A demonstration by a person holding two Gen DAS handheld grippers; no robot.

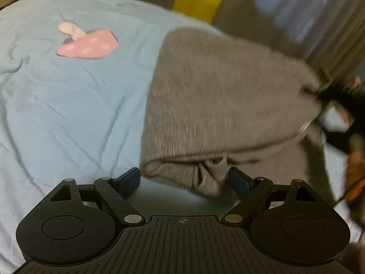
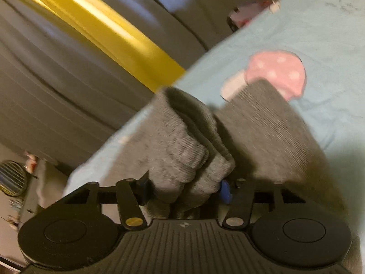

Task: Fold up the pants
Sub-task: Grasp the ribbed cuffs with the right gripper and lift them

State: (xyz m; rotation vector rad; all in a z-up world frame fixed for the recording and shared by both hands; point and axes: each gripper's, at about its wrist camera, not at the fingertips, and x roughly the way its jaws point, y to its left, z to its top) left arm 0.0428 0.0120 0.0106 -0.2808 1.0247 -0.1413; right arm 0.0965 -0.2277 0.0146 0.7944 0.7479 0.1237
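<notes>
The grey ribbed pants are folded into a thick bundle that hangs above the light blue bed sheet. My left gripper is open, its blue pads wide apart, with the bundle's near edge between them. The right gripper shows at the right of the left wrist view, holding the far corner. In the right wrist view my right gripper is shut on a bunched stack of the pants, which drape away over the sheet.
A pink mushroom print marks the sheet, and it also shows in the right wrist view. Grey curtains with a yellow stripe hang beyond the bed edge. A white cable lies at the far corner.
</notes>
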